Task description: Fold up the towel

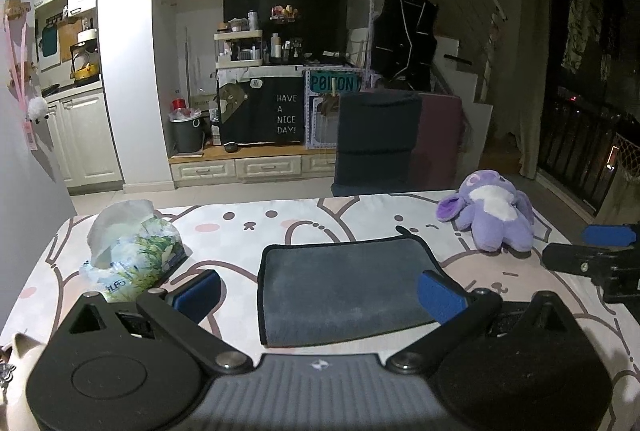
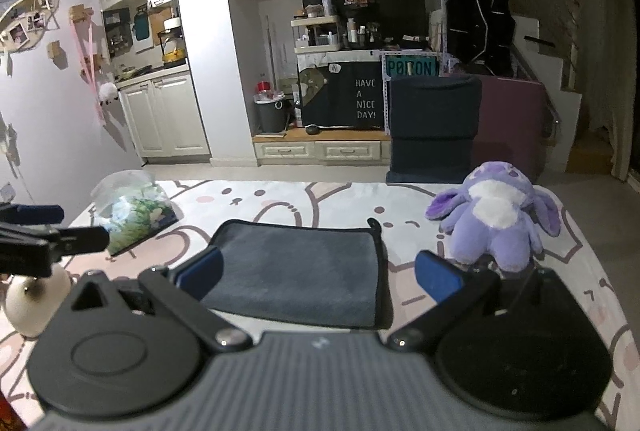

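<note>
1. Hovering over the table point(image 1: 248, 219), we keep the left gripper point(image 1: 320, 293) and right gripper point(image 2: 318, 273) wide open and empty
2. The towel point(image 1: 344, 291) lies flat at 12 o'clock, between the tissue pack point(image 1: 136, 251) and the plush toy point(image 1: 492, 215)
3. We judge no fold begun; next, each gripper must pinch a near corner

Dark grey towel point(image 1: 348, 291), black-edged, folded flat on the patterned bedsheet point(image 1: 248, 227).
</note>
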### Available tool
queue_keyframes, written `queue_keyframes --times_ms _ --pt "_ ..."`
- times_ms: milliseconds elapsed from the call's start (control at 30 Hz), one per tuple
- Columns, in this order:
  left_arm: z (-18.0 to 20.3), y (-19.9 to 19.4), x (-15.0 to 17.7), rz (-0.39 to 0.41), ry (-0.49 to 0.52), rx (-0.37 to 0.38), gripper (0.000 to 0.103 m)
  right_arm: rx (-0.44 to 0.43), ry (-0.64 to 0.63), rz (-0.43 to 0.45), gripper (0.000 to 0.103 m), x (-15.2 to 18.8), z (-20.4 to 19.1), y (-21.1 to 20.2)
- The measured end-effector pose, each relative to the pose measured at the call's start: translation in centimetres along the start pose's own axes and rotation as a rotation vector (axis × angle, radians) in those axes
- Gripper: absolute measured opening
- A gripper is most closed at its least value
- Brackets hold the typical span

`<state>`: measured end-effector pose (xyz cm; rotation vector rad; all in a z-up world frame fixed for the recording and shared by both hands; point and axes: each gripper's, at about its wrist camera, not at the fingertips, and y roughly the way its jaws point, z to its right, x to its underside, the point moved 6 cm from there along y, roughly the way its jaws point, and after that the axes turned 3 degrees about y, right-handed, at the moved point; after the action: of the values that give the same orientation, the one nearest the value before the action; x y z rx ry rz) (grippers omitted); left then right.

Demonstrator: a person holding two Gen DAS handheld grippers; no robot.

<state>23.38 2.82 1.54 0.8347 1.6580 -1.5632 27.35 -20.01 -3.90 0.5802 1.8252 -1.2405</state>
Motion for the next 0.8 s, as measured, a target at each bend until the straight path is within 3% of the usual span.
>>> queue_keyframes --times_ms 800 --pt "2.0 -6.6 3.3 0.004 0.003 0.072 0.103 -0.059 -0.043 0.050 0.103 3.5 -2.8 -8.0"
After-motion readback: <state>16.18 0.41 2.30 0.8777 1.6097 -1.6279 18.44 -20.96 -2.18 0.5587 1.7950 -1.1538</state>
